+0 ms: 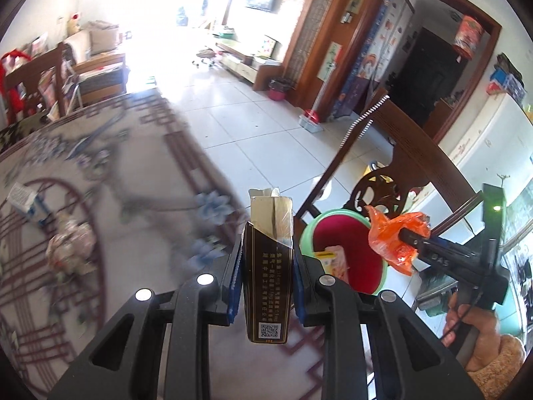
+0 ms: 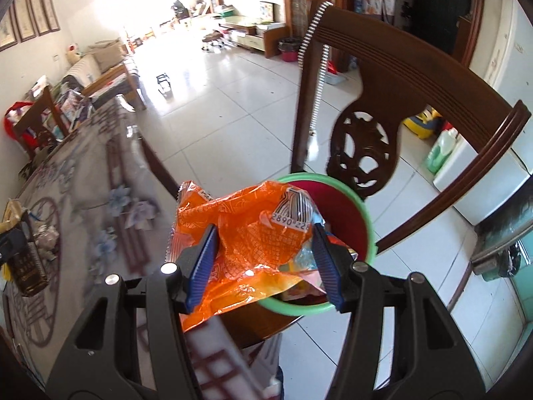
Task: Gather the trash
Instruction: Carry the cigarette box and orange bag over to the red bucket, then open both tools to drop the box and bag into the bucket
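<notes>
left claw (image 1: pixel 265 286) clamped on a stiff, light cigarette box (image 1: pixel 266 266), held upright by its narrow sides beside the bin (image 1: pixel 308 233). right claw (image 2: pixel 263 263) pinched a crinkly orange wrapper (image 2: pixel 246 233) over the bin's rim (image 2: pixel 366 220); soft, slippery, best gripped mid-body.

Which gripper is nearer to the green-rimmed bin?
Right. The right gripper holds its orange wrapper over the bin's rim; the left gripper, holding a brown carton, sits beside it above the table.
</notes>
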The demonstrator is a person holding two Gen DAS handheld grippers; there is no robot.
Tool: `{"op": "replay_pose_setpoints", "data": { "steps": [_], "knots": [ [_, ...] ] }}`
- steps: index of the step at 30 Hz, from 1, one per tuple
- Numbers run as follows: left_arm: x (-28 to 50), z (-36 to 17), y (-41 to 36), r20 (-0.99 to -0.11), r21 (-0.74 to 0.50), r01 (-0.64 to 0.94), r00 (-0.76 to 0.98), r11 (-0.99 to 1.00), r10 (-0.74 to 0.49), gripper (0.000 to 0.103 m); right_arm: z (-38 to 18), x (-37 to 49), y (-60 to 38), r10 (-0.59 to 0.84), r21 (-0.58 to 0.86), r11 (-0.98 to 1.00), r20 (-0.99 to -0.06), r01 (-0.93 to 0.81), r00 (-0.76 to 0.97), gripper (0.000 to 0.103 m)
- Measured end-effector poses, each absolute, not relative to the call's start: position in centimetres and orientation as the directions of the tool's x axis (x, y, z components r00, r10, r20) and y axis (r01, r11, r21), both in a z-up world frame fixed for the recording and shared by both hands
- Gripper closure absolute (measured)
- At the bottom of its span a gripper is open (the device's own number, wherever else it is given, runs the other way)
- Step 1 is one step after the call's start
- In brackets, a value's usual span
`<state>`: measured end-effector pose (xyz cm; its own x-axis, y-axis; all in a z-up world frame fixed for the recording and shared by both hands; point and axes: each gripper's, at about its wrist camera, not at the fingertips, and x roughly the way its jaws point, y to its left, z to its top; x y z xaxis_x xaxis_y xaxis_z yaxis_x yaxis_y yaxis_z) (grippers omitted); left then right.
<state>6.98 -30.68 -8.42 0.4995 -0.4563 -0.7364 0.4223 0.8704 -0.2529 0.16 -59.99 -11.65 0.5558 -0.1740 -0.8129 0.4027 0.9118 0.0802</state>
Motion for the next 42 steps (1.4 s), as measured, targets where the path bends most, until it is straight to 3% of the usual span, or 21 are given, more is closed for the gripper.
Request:
{"op": "replay_pose_setpoints", "data": {
  "steps": [3,7,10,17,18,19,20,23,33,42],
  "knots": [
    [7.5,-8.5,-33.6,-0.736,-0.250,0.459,0.482,0.853,-0.475,0.081,-12.5,0.8,-62.7,-0.194,0.073,0.899,-0.818,0.432,0.541,0.045],
    [8.2,-8.8,-38.3,-0.740,-0.253,0.524,0.436,0.813,-0.511,0.081,-13.5,1.3,-65.9,-0.208,0.072,0.886,-0.821,0.458,0.532,0.022],
    [8.5,-9.4,-42.2,-0.743,-0.262,0.588,0.382,0.765,-0.549,0.081,-13.1,0.2,-67.7,-0.241,0.078,0.865,-0.802,0.495,0.547,0.016],
    [8.7,-10.9,-49.6,-0.747,-0.316,0.684,0.248,0.657,-0.617,0.077,-12.8,-3.5,-71.0,-0.314,0.071,0.797,-0.800,0.600,0.511,0.015],
    [8.7,-11.1,-50.5,-0.748,-0.321,0.695,0.231,0.644,-0.622,0.061,-12.8,-3.9,-71.4,-0.319,0.071,0.789,-0.802,0.610,0.506,0.015],
    [8.7,-11.2,-51.0,-0.750,-0.316,0.696,0.233,0.644,-0.619,0.035,-12.9,-4.4,-71.8,-0.324,0.072,0.779,-0.804,0.623,0.498,0.015],
    [8.6,-11.2,-51.2,-0.746,-0.313,0.695,0.243,0.648,-0.621,0.028,-12.8,-4.8,-72.1,-0.329,0.072,0.772,-0.805,0.632,0.493,0.015],
    [8.3,-11.2,-50.8,-0.734,-0.317,0.695,0.252,0.646,-0.631,0.027,-12.6,-5.8,-72.4,-0.341,0.073,0.757,-0.803,0.649,0.488,0.015],
    [8.1,-9.1,-41.3,-0.729,-0.264,0.608,0.383,0.749,-0.568,0.027,-11.3,-3.1,-68.3,-0.275,0.115,0.815,-0.785,0.568,0.554,0.015],
    [7.4,-6.4,-24.2,-0.694,-0.236,0.335,0.599,0.912,-0.399,0.023,-9.1,3.8,-54.4,-0.059,0.154,0.952,-0.756,0.264,0.651,0.012]
  ]
}}
